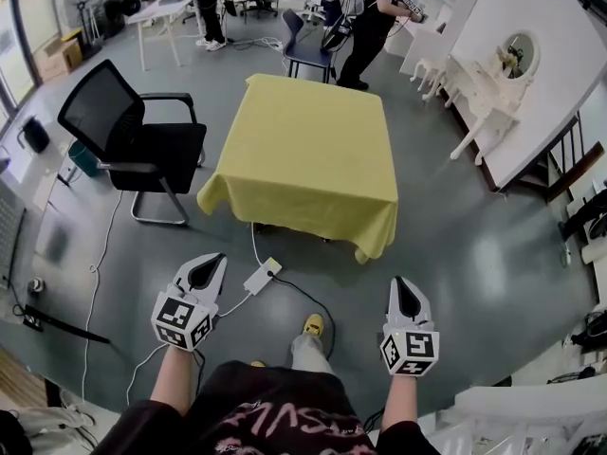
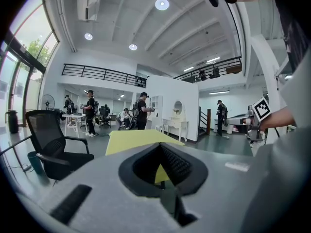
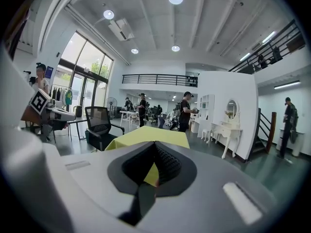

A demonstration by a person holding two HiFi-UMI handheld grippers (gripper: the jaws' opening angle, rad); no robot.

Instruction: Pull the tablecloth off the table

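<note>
Closest to the camera was the person's dark printed shirt (image 1: 270, 415), with a bare forearm reaching out on each side. The left gripper (image 1: 216, 260) and the right gripper (image 1: 398, 284) both pointed away from the person, jaws pressed together and holding nothing; each gripper view showed only a sliver of yellow past the closed pads.

Ahead of both, on the far side of a stretch of bare floor, the yellow tablecloth (image 1: 303, 145) lay fully draped over the table, which it hid almost entirely. It was well apart from either tool. It looked roughly square, with no clear long axis, and sat slightly skewed, so its near-right corner (image 1: 367, 247) hung lowest and closest. The right gripper seemed the nearer of the two; reaching the near hem would call for more forward travel and for both sets of jaws to part.

Glossy grey floor (image 1: 474, 254) ran all around. A white power adapter (image 1: 263, 276) and its cable lay between the person and the table, a black office chair (image 1: 133, 140) stood left, a white dressing table (image 1: 493, 93) right, and people (image 1: 370, 27) stood far behind.
</note>
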